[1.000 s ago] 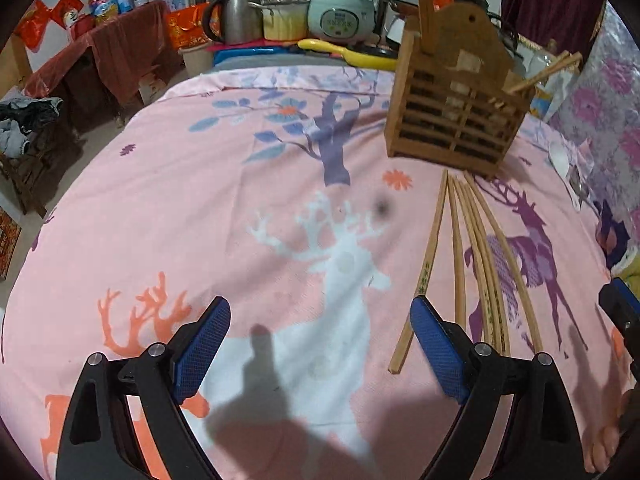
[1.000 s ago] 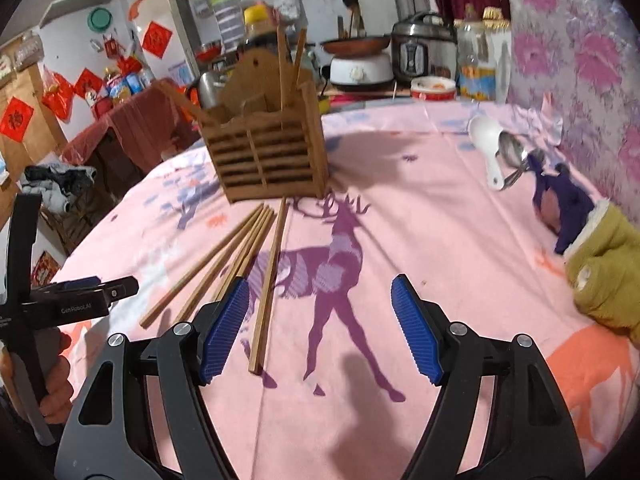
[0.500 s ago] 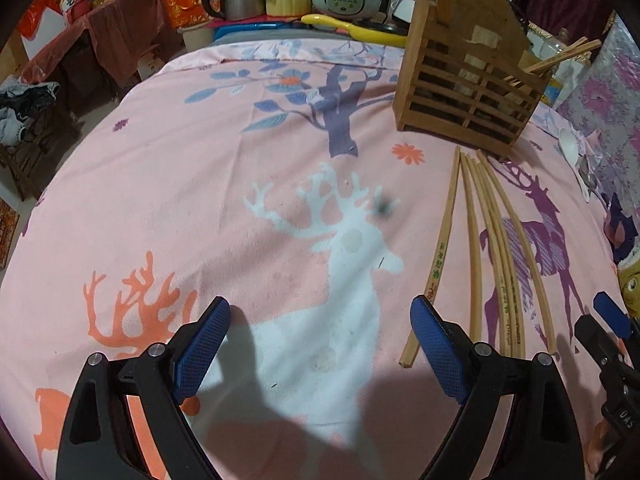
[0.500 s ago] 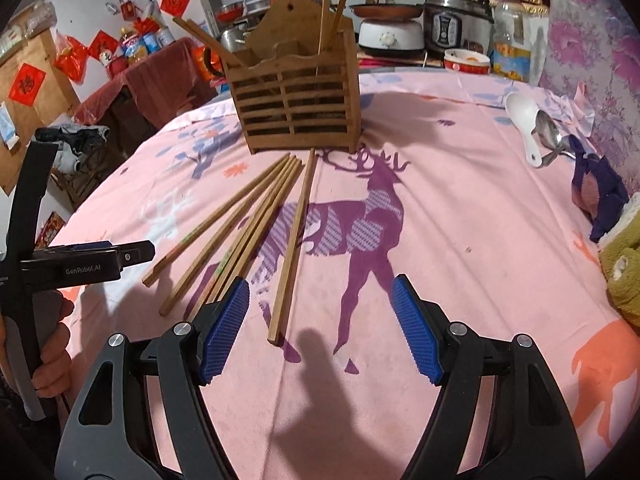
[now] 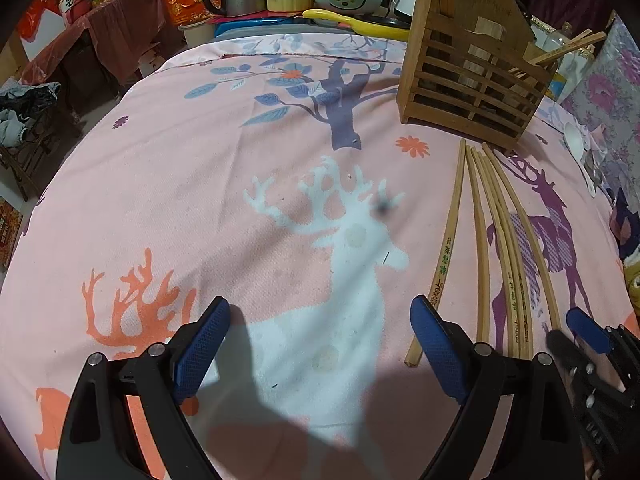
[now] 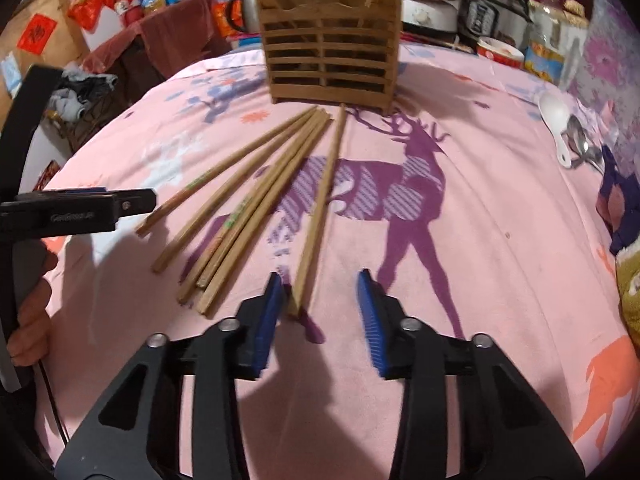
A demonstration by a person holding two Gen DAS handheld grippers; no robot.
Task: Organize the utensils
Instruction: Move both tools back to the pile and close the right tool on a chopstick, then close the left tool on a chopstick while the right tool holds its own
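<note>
chopsticks: six loose wooden sticks, lying flat on the pink deer-print cloth, fanned out from a point just in front of the holder. we judge the fan suits a one-at-a-time pick, since the near ends are spread while the far ends crowd together.

holder: slatted wooden caddy, upright at the far side of the cloth; a few sticks already stand in it, leaning out over the rim. we take it as the destination.

right gripper: low over the cloth, fingers apart though fairly narrow, straddling the near end of the rightmost chopstick. that end sits just inside the left pad, near or touching it; we cannot tell which. nothing is clamped. we read this stick as chosen because it lies apart from the rest, so closing should catch it alone.

left gripper: fingers wide apart, holding nothing, hovering over the white deer to the left of the fan. we judge it is held off to keep out of the way.

spoons: one white, some metal, resting near the right edge of the cloth, well apart from the sticks; not yet sorted.
</note>
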